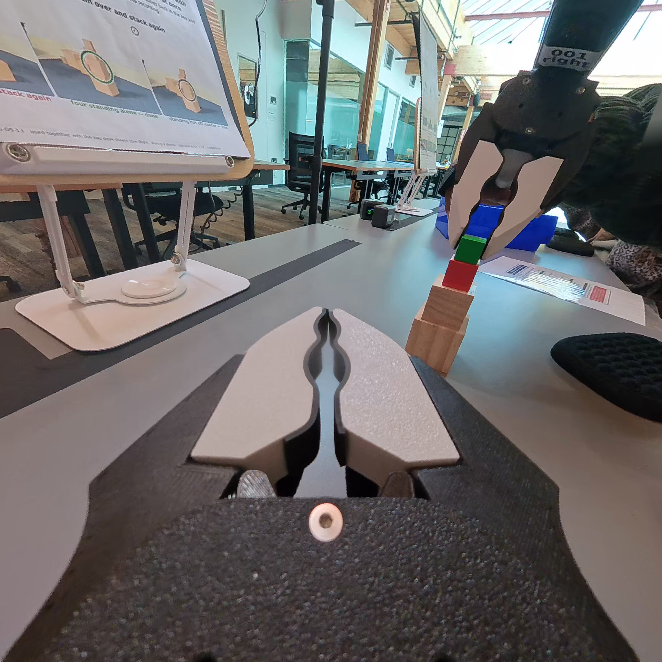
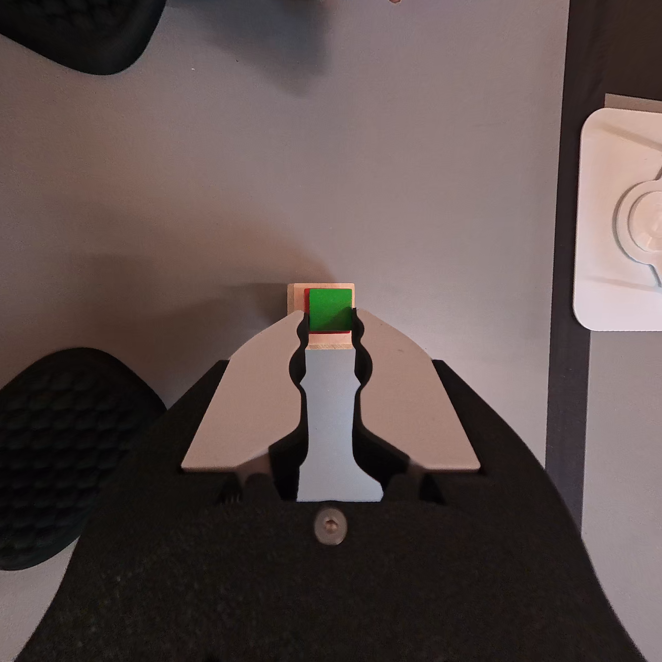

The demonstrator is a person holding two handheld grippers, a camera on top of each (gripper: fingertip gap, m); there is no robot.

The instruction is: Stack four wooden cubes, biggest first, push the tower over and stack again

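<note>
right tool (image 2: 330, 315) from above, pads pinching green cube (image 1: 470, 248) atop stack | under it: red cube (image 1: 460, 275), two wooden blocks (image 1: 444, 315) on grey desk (image 1: 322, 279) | left tool (image 1: 326, 315) pressed together, bare, low over desk, just left of stack | white stand base (image 1: 118, 304) at left, black mesh pad (image 1: 616, 372) at right
</note>
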